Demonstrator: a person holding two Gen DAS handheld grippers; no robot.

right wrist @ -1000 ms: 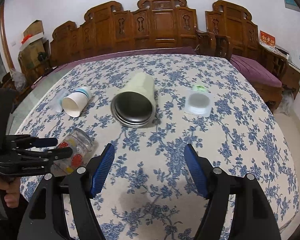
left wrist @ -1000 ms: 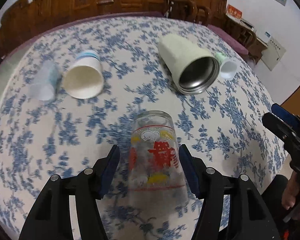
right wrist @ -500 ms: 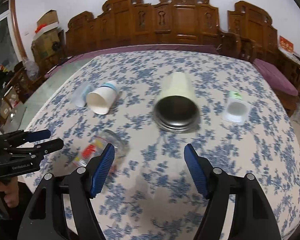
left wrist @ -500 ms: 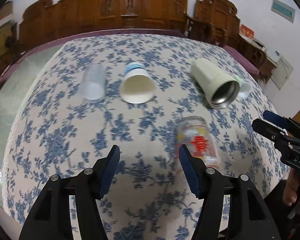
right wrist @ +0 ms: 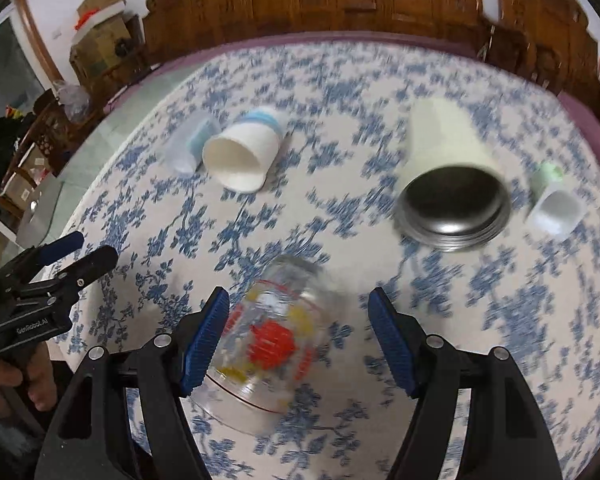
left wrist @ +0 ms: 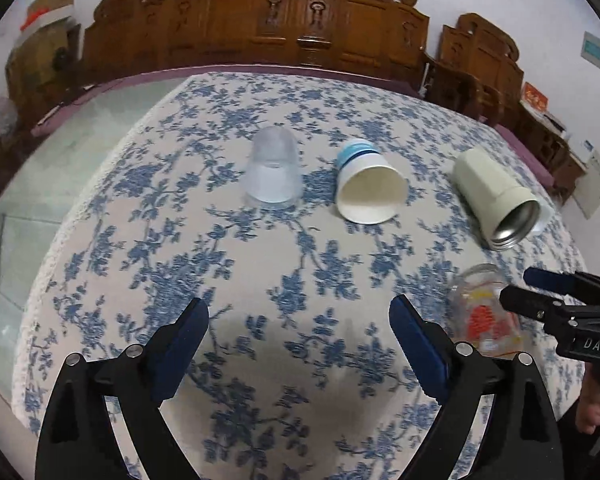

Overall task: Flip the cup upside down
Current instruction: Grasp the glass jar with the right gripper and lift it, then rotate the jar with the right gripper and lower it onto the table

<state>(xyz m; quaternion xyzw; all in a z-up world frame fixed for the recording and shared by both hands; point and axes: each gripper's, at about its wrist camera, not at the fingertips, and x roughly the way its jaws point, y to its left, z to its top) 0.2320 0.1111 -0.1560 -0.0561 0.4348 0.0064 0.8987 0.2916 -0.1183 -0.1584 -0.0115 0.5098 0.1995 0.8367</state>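
A clear glass cup (right wrist: pixel 276 332) with red and yellow print lies on its side on the blue-flowered tablecloth. My right gripper (right wrist: pixel 298 340) is open, its blue pads on either side of the glass, not touching. In the left wrist view the same glass (left wrist: pixel 482 312) lies at the right, partly behind the right gripper's fingers (left wrist: pixel 540 304). My left gripper (left wrist: pixel 298 344) is open and empty over bare cloth, well left of the glass.
On the table (left wrist: pixel 220 240) lie a frosted plastic cup (left wrist: pixel 274 170), a white paper cup (left wrist: pixel 366 186), a cream steel tumbler (left wrist: pixel 496 196) and a small white cup (right wrist: pixel 556 208). Carved wooden chairs stand behind. The table edge is near.
My left gripper has let go of the glass and swung left, away from it. My right gripper has moved left and closer, so the glass now sits between its open fingers.
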